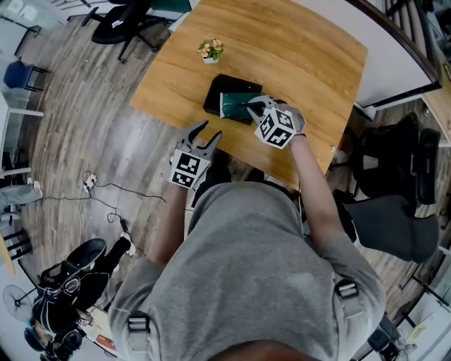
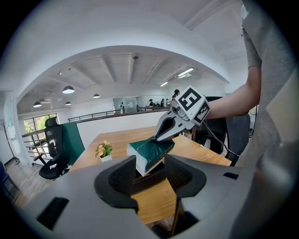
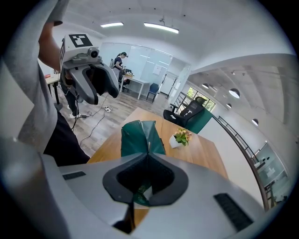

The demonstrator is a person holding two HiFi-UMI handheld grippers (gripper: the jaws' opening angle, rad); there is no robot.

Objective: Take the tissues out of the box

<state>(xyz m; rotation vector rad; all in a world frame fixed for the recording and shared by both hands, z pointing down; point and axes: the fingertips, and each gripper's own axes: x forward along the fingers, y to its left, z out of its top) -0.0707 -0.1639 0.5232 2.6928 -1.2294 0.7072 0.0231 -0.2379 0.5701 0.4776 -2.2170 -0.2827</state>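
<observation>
On the wooden table [image 1: 303, 63], a black box [image 1: 213, 95] lay near the edge closest to the person, with a small flower pot [image 1: 211, 51] standing a little beyond it. A green pack of tissues [image 1: 238, 106] sat tilted over the open box, one end raised and the other down at the box's rim.

The right gripper [image 1: 251, 105] reached in from the right, its jaws pressed together on the top of the pack's green wrapper. In the right gripper view the wrapper was gathered to a crease where the jaws met, and a scrap of green showed below them.

The left gripper [image 1: 210, 131] hung just off the table's near edge, beside the box but not touching it. Its jaws were spread wide with nothing gripped between them. In the left gripper view the pack and box showed through the gap, farther along the table.

A black office chair [image 1: 127, 21] stood on the wood floor past the table's far left corner.
</observation>
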